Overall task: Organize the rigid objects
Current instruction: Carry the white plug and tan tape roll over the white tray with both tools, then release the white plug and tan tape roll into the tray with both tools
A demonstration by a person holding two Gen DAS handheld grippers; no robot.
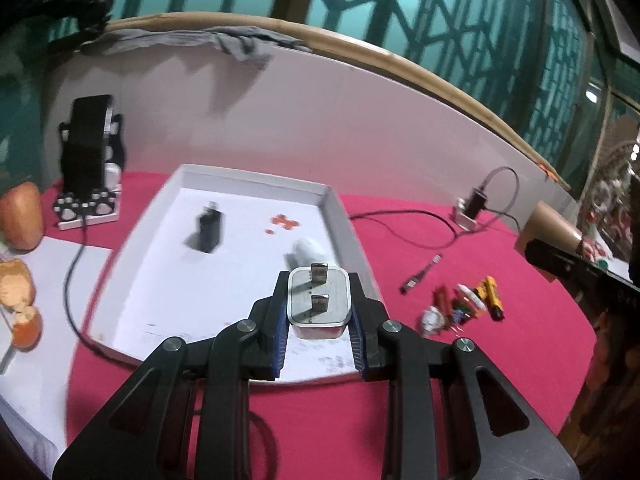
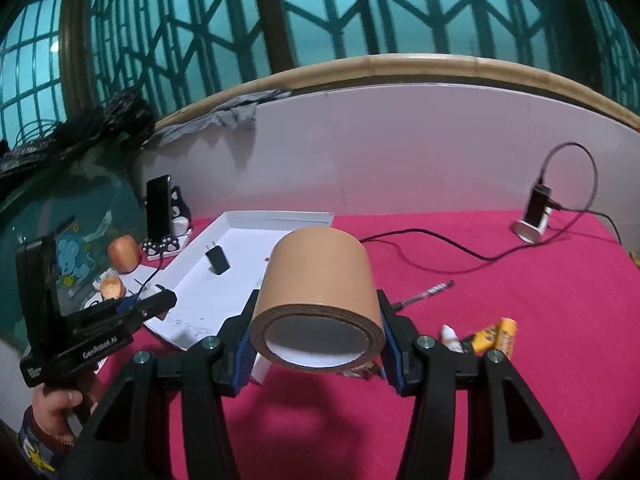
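My left gripper [image 1: 320, 308] is shut on a white plug adapter [image 1: 319, 304], its two metal prongs pointing up, held over the near right corner of the white tray [image 1: 336, 208]. Inside the tray lie a black charger [image 1: 209, 229] and a white rounded object [image 1: 308, 250]. My right gripper [image 2: 318, 332] is shut on a brown tape roll [image 2: 320, 280], held above the red cloth near the white tray [image 2: 276, 220]. The black charger [image 2: 217, 261] shows in that tray too. The left gripper's body [image 2: 100, 324] appears at the left of the right wrist view, held by a hand [image 2: 56, 404].
On the red cloth [image 1: 460, 360] lie a pen [image 1: 420, 276], yellow batteries [image 1: 494, 298] and small mixed items [image 1: 448, 308]. A phone stand [image 1: 90, 160] stands at the back left, a small charging dock [image 1: 470, 210] with cable at the back right. Fruit [image 1: 22, 216] lies at the left. A white wall panel [image 2: 400, 140] backs the table.
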